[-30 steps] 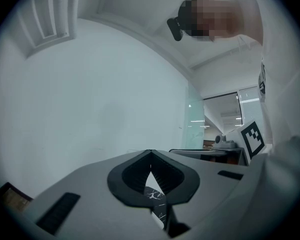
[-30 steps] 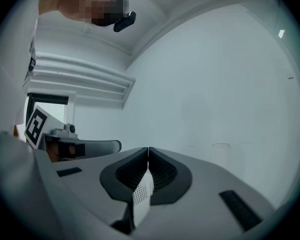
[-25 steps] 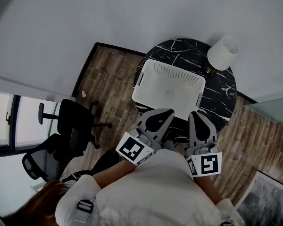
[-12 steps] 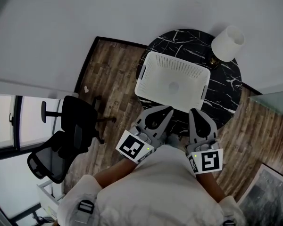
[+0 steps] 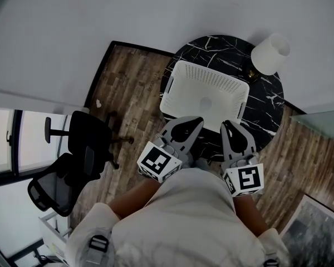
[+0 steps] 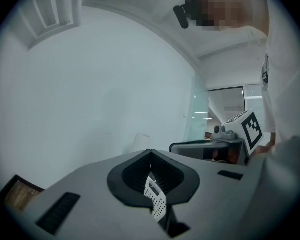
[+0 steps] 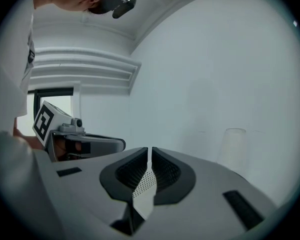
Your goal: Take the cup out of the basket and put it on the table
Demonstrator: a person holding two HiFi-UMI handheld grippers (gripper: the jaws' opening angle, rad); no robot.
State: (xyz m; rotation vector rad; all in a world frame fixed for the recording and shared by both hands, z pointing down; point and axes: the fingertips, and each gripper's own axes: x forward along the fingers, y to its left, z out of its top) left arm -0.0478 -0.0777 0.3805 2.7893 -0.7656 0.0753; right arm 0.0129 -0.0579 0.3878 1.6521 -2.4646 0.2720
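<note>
Our left gripper (image 5: pixel 193 122) is held low in front of the body with its tips pointing at the near wall of the basket (image 5: pixel 211 78). In the left gripper view its jaws stand together at the tips (image 6: pixel 150 152), with nothing clamped between them. A strip of the basket's perforated white wall (image 6: pixel 155 204) shows through the gap behind the tips. Our right gripper (image 5: pixel 229 125) is just beside it, pointing the same way. In the right gripper view its jaws are drawn together to a thin slit (image 7: pixel 150 149) and hold nothing. There too a patch of the dotted basket wall (image 7: pixel 143 184) shows below the tips. Neither gripper reaches over the basket's rim in the head view; both sit at its near edge. The basket stands on the round black marbled table (image 5: pixel 267 102) and takes up most of the top. On its floor we can make out a pale round shape, the cup (image 5: pixel 206 103), though it is faint against the white plastic. A lamp with a white shade (image 5: pixel 270 54) stands on the table just beyond the basket's far right corner. A black office chair (image 5: pixel 80 149) stands well apart on the wooden floor (image 5: pixel 131 93) to our left.
</note>
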